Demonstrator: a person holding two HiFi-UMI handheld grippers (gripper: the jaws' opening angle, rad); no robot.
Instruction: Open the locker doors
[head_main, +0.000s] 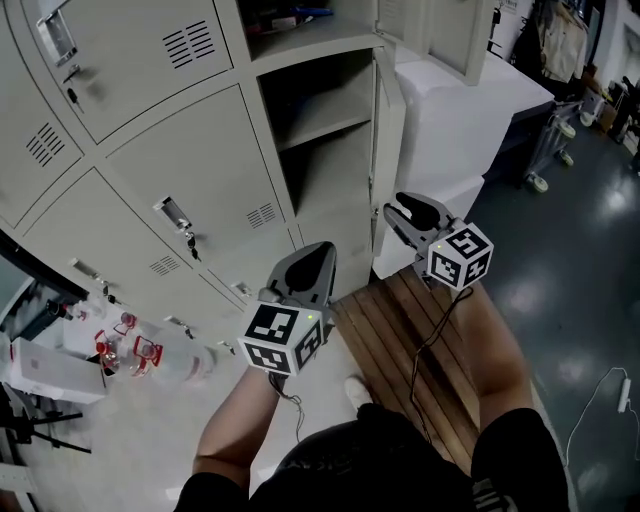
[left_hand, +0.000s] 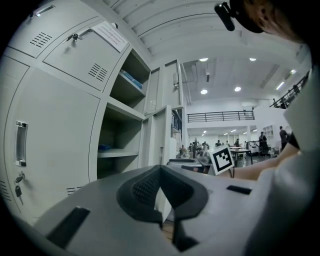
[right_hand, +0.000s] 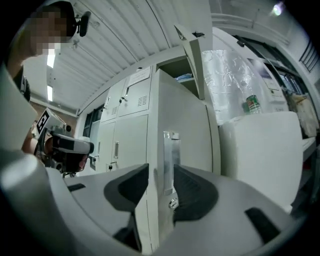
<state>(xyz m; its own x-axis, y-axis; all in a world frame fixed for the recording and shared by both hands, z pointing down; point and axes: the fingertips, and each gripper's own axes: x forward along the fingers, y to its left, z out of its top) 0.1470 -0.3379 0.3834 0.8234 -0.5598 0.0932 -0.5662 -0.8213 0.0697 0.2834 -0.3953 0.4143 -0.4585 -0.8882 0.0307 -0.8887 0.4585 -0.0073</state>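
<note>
The grey locker bank (head_main: 190, 170) fills the upper left of the head view. One middle door (head_main: 388, 130) stands swung out, showing an empty shelved compartment (head_main: 320, 130). My right gripper (head_main: 405, 215) points at that door's free edge. In the right gripper view the jaws (right_hand: 161, 170) stand apart around the door's metal handle (right_hand: 170, 150), with a gap at each pad. My left gripper (head_main: 310, 262) hangs lower and to the left, before the lower lockers. Its jaws (left_hand: 160, 167) meet at the tips, with nothing between them. A closed door with a handle (left_hand: 21, 142) is to its left.
A door above (head_main: 440, 30) is also open. A big white wrapped block (head_main: 470, 110) stands right of the lockers. Under my feet lies a wooden slat board (head_main: 400, 340). Plastic bottles (head_main: 130, 355) and a white box (head_main: 50, 370) sit on the floor at left; a wheeled cart (head_main: 550, 150) at right.
</note>
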